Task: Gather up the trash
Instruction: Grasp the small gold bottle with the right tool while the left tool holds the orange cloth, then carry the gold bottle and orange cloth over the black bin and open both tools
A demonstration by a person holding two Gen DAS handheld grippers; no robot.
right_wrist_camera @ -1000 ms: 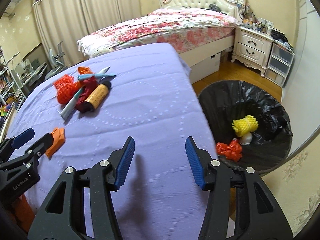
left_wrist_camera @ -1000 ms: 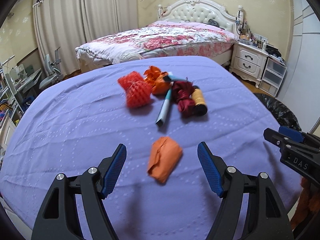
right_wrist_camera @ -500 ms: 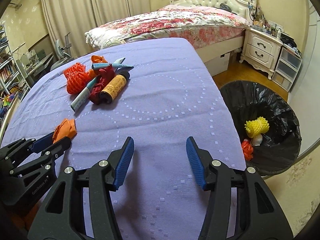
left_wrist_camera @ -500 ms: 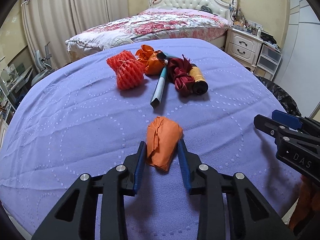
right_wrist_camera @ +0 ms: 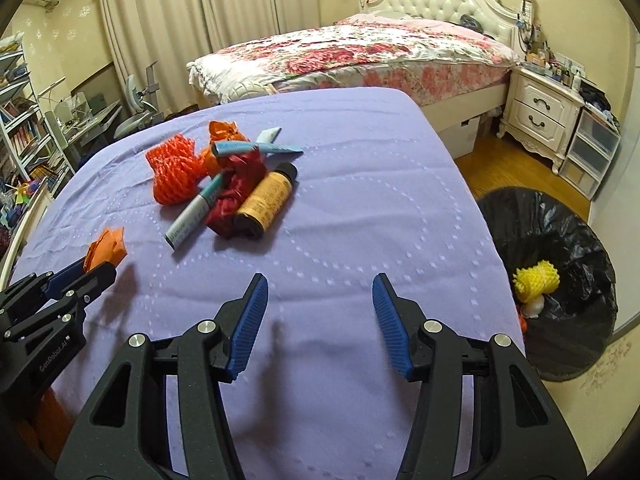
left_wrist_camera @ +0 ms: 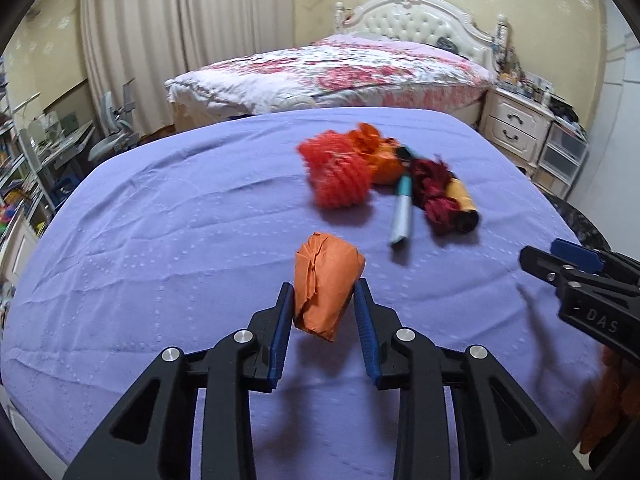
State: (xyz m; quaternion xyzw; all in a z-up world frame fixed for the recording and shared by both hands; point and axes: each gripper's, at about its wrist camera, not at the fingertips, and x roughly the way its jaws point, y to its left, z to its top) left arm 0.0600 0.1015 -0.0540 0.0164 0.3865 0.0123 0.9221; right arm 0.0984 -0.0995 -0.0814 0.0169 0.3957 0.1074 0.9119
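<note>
My left gripper [left_wrist_camera: 323, 292] is shut on a crumpled orange paper wad [left_wrist_camera: 325, 280] and holds it a little above the purple table [left_wrist_camera: 160, 240]; it also shows in the right wrist view [right_wrist_camera: 106, 248]. Farther on lies a pile: a red foam net [right_wrist_camera: 176, 172], an orange wrapper [right_wrist_camera: 222, 132], blue tubes [right_wrist_camera: 196, 210], dark red cloth [right_wrist_camera: 236, 184] and a brown bottle [right_wrist_camera: 268, 200]. My right gripper [right_wrist_camera: 318, 300] is open and empty over the table's near right part.
A black-lined trash bin [right_wrist_camera: 560, 240] stands on the floor right of the table, holding a yellow foam net [right_wrist_camera: 536, 280] and red scraps. A bed [right_wrist_camera: 360, 52] and white nightstand [right_wrist_camera: 540, 112] lie beyond. Shelves and a chair stand at the left.
My left gripper closed on the orange paper wad and lifted it off the table. My right gripper stayed open and shifted slightly over the table.
</note>
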